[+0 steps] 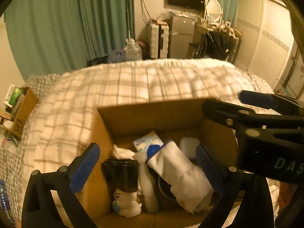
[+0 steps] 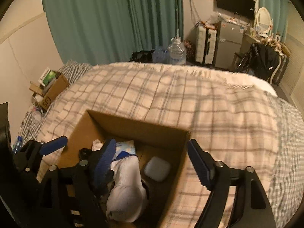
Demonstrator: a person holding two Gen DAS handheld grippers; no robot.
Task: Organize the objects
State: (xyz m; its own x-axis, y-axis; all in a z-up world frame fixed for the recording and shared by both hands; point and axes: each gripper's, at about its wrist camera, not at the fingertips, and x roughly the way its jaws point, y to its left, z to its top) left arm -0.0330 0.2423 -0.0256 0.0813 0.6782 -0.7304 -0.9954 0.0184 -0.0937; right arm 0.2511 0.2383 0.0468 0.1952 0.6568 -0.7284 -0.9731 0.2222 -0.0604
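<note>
Both grippers, left (image 1: 146,168) and right (image 2: 152,164), hang over the cardboard box (image 2: 140,127) on the bed (image 2: 218,110), jaws wide open holding nothing (white sock (image 1: 182,178) sits inside)

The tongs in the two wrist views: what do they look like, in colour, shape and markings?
Both are alike. The left tongs have a black frame with curved arms, silver round bolts at the joints, and flat blue ribbed pads on the fingers. The right tongs show the same black frame, bolts and blue pads; in the left wrist view their body bears pale letters "DAS". No cables or sleeves show.
</note>
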